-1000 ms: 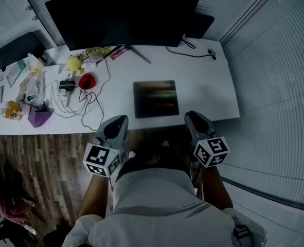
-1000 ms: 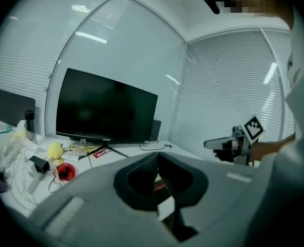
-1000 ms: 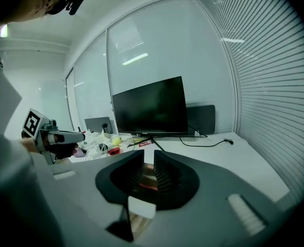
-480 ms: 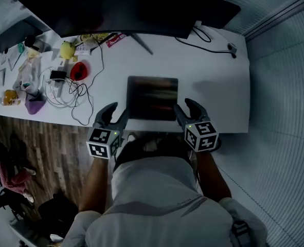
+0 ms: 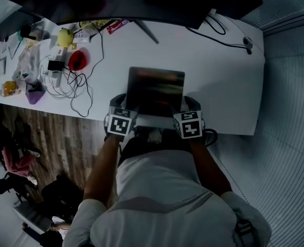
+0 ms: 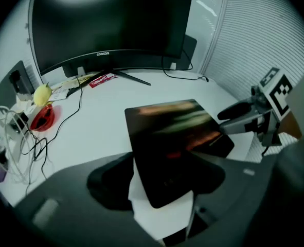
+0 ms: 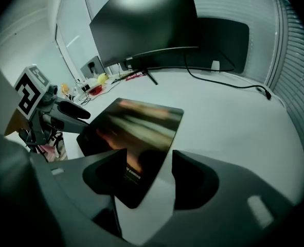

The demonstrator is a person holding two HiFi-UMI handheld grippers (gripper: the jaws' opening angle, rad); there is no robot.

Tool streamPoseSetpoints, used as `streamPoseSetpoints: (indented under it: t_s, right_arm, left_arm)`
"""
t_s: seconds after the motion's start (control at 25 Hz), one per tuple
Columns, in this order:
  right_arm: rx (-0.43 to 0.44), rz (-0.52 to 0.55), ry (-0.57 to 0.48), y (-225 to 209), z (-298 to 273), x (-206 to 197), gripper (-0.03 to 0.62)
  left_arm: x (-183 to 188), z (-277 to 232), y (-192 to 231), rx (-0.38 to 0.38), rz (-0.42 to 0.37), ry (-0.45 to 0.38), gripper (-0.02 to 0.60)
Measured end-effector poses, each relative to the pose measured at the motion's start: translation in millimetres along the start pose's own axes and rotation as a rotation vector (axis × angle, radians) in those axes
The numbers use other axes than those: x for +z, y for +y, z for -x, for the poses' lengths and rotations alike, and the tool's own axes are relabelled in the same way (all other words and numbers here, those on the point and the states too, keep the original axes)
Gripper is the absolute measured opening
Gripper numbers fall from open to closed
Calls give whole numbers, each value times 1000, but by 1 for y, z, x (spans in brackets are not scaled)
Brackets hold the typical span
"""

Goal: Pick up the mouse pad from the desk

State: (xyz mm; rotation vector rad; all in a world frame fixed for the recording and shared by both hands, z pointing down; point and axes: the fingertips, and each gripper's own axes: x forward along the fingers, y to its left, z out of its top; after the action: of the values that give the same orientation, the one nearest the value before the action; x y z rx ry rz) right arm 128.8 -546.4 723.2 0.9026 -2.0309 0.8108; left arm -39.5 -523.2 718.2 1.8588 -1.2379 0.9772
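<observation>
The dark mouse pad [image 5: 155,89] lies flat on the white desk [image 5: 218,86], close to its near edge. My left gripper [image 5: 122,108] is at the pad's near left corner and my right gripper [image 5: 191,107] at its near right corner. In the left gripper view the jaws of the left gripper [image 6: 159,183] are opening wide, and the mouse pad [image 6: 175,138] has a corner lying between them, untouched. In the right gripper view the right gripper [image 7: 149,181] is likewise opening around the other corner of the mouse pad [image 7: 136,130], with no pad pressing it.
A big monitor [image 5: 136,1] stands along the desk's far side, with a black cable [image 5: 224,32] at the far right. On the left lie tangled cables [image 5: 69,89], a red object [image 5: 76,59], a yellow object [image 5: 65,36] and a purple one [image 5: 34,94]. Wood floor lies below left.
Both grippers have come down and forward from in front of the desk to the pad's near corners. Their jaws have spread from nearly closed to wide.
</observation>
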Motion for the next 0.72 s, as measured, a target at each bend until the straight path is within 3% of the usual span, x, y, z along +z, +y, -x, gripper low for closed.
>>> streamPoseSetpoints:
  t_s: [0.16,0.6,0.72]
  right_arm:
    - [-25,-12,23,0,-10,-7,255]
    - [-99,-25,47,11,-16,-6,227]
    - [-91,-31,61,17,-16,-5,175]
  left_arm:
    - [-12,-9,7,27,-13,59,293]
    - [-18,-18,2,18,9,84,262]
    - [-20,-16,2,18,23,106,255]
